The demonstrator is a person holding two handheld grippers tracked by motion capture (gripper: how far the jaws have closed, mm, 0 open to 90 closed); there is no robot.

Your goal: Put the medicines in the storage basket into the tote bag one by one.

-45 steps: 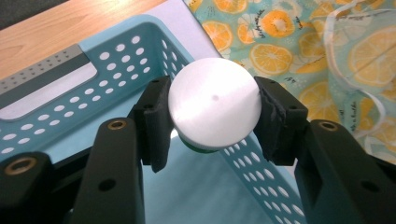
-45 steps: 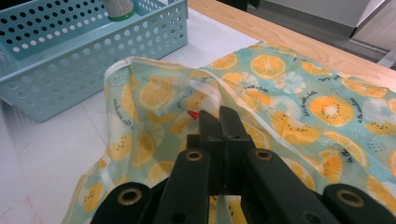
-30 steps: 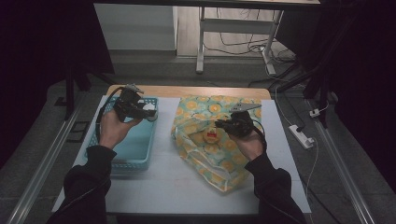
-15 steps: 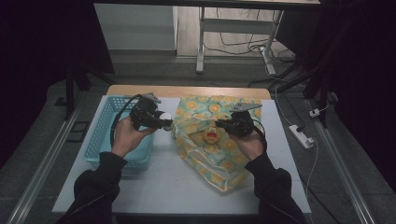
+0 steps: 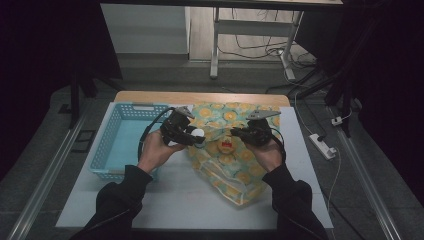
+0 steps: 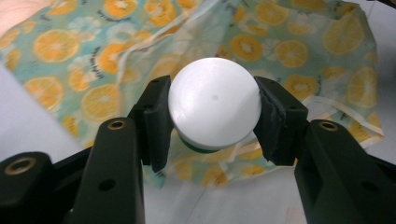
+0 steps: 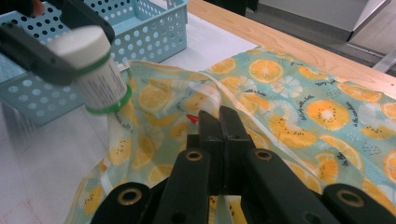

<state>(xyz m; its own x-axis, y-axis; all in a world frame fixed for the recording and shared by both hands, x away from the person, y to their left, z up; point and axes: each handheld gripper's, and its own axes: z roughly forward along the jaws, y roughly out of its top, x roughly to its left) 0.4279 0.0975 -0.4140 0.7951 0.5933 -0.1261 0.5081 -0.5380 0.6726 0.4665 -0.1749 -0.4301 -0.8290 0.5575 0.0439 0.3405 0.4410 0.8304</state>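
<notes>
White bottle (image 6: 214, 108) gripped by left tool (image 6: 212, 119); bag (image 5: 235, 155) rim pinched by closed right tool (image 7: 219, 122). Mouth to be held open, bottle lowered inside before release.

The high view is looking forward and down over the whole table (image 5: 170, 200), while each gripper view is looking closely along its own jaws, both sharing the fruit-print bag (image 6: 289, 42) and white bottle (image 7: 95, 70) near the table's middle.
</notes>
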